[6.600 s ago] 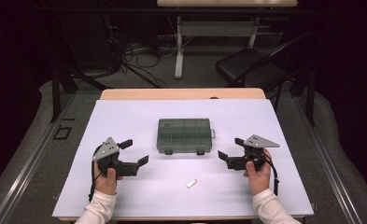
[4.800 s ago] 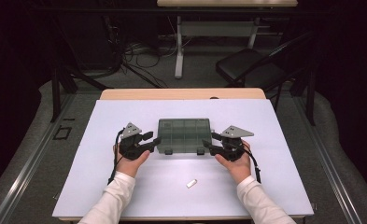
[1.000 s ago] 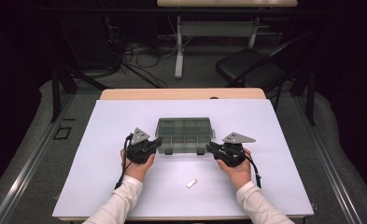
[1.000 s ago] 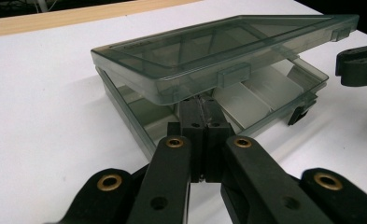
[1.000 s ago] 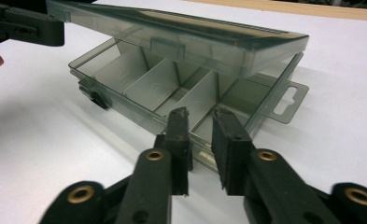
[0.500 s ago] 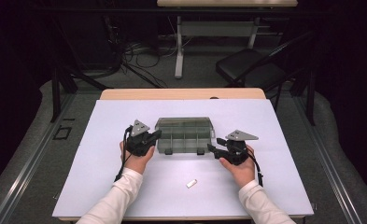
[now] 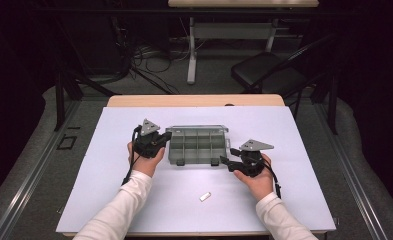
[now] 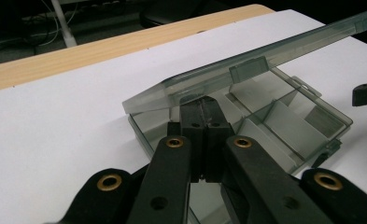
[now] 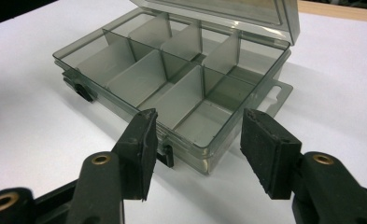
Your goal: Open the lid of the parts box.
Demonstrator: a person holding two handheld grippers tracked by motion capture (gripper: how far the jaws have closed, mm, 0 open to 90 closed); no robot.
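Under the raised lid [image 8: 265, 56], left gripper [image 8: 203, 109] tips partly hidden.

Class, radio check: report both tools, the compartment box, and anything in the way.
Left tool shut at box's end, under raised lid. Right tool open at box's corner. Compartment box open, looks empty. Small white piece lies apart, nearer the person.
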